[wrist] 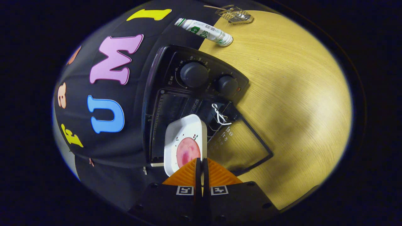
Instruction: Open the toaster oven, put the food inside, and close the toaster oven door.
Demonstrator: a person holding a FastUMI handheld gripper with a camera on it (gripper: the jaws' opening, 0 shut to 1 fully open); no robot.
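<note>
Booth with black cloth wall behind; light wood-grain worktop (292, 94) carried the black toaster oven (163, 103), which stood against the wall. Oven front showed two round control knobs, the larger (194, 74) beside the smaller (227, 85). Oven door (241, 147) was swung fully open, its glass pane lying out over the worktop; a white loop of cord (219, 115) hung at the door handle. Cavity was open and dark, wire rack partly visible inside. The hand-held gripper (201, 163) was clenched: its two fingers were pressed almost together on the near rim of a white square plate (183, 138), so the plate was gripped edge-on between them. On the plate lay a round pink slice of food (187, 152), possibly ham; exact kind could not be told. Plate extended ahead of the fingers, its far edge at or just over the mouth of the cavity; whether it rested on the rack yet could not be told. Beyond the oven, on the worktop, lay a white tube with green print (205, 31) and a small wire basket-like item (235, 14), well apart from the work. Judgement on progress: door-opening done; food carried to the opening, insertion under way but not finished. Remaining: slide the plate onto the rack, let go, withdraw, lift the door closed.
</note>
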